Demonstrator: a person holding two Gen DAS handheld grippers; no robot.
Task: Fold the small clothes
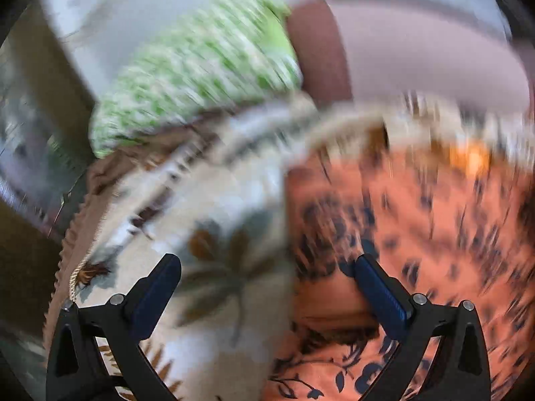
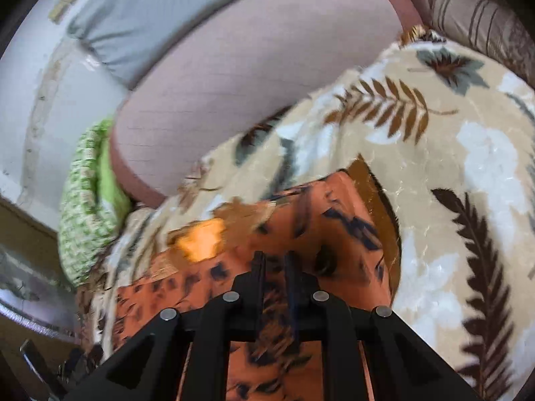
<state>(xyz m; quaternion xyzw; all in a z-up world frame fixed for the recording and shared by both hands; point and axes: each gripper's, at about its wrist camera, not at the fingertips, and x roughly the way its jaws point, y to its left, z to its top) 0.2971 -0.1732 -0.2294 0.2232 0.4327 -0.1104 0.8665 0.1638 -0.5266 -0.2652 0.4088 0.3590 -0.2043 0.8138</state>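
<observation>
An orange garment with dark leaf print [image 1: 418,234] lies on a cream leaf-patterned blanket [image 1: 207,234]. My left gripper [image 1: 267,267] is open and empty, its right finger over the garment's left edge and its left finger over the blanket; that view is blurred. In the right wrist view my right gripper [image 2: 274,264] is shut on the orange garment [image 2: 301,227], whose cloth runs between its fingers and lies bunched on the blanket [image 2: 451,173].
A green-and-white knitted cloth [image 1: 200,70] lies at the blanket's far edge; it also shows in the right wrist view [image 2: 87,200]. A pink mattress or cushion [image 2: 250,67] lies behind. A striped pillow [image 2: 478,16] sits far right. The bed edge drops off at left.
</observation>
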